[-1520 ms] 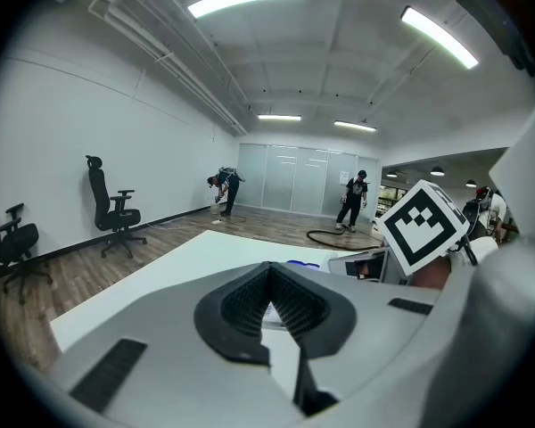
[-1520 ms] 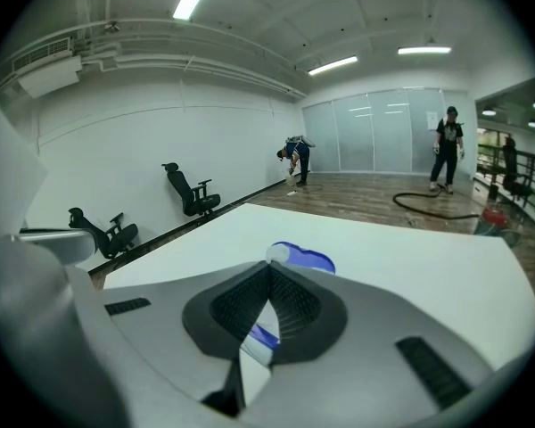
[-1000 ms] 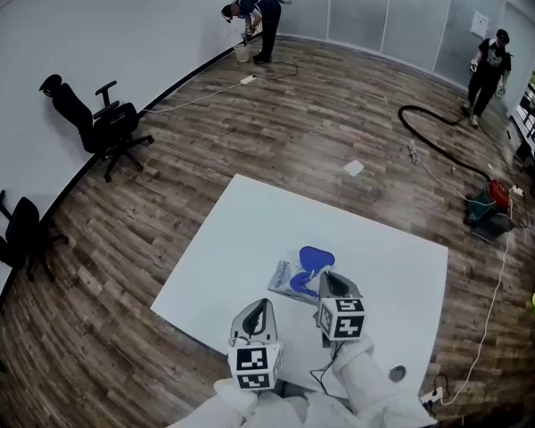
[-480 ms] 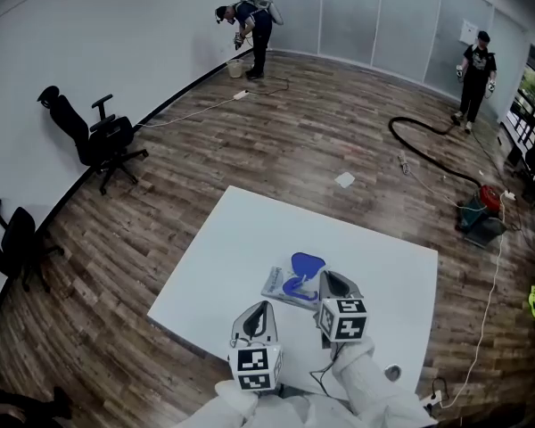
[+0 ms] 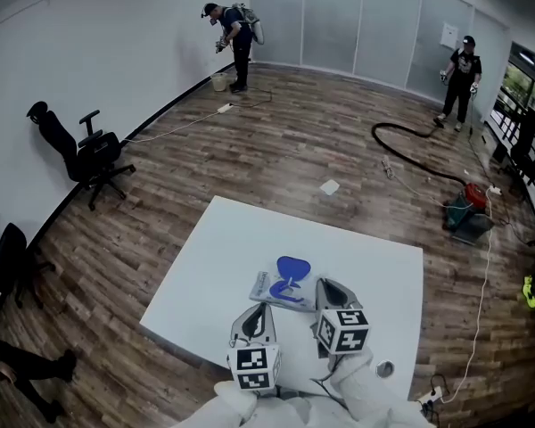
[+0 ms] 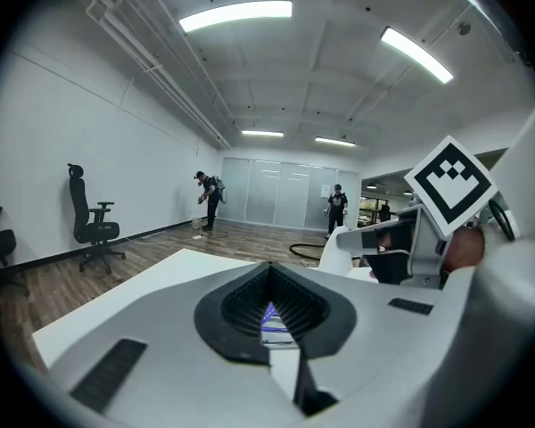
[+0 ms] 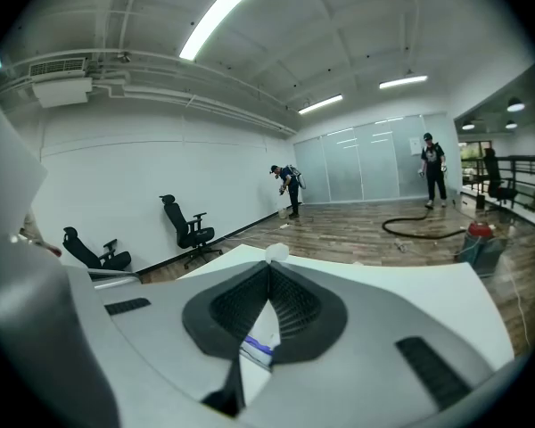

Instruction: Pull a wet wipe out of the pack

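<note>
Across the head view the whole room has slid toward 8 o'clock. The white table (image 5: pixel 223 239), the pack (image 5: pixel 269 291) on it, the person at the wall (image 5: pixel 233 36) and the person by the glass panels (image 5: pixel 460 71) all sit further that way. The right gripper (image 5: pixel 325 284), jaws together on a white tuft of wet wipe (image 7: pixel 270 252), has drawn off the pack's blue lid (image 5: pixel 292 267), which it overlapped a second ago, and is now at the pack's 3 o'clock. A person's legs (image 5: pixel 31 368) have come into the picture at 8 o'clock.
</note>
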Available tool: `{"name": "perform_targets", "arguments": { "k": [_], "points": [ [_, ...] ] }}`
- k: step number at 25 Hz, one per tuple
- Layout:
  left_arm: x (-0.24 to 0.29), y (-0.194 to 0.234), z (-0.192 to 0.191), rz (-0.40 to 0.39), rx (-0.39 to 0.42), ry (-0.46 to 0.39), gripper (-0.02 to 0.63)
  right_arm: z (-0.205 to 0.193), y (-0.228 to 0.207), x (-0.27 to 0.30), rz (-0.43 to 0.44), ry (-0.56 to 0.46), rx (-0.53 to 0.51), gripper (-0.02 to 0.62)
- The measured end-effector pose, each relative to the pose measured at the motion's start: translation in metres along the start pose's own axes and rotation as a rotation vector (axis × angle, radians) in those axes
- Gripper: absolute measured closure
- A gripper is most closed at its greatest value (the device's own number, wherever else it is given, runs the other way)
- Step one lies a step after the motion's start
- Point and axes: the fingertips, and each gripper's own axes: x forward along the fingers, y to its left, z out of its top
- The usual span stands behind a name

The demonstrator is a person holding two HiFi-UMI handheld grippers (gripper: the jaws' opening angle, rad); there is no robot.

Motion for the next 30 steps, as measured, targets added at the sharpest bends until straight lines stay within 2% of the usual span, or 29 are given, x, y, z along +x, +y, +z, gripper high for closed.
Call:
{"name": "perform_targets", "arguments": {
  "k": [16,30],
  "points": [
    [0.010,-0.049,-0.010,-0.125,0.040,0.024,0.609,-0.045,-0.019,-0.059,-0.065,-0.001,0.075,0.583],
    [0.011,-0.050,-0.008,-0.126,0.051,0.026,0.609,-0.045,-0.010,-0.061,-0.044,-0.004,0.071,0.583]
  ]
}}
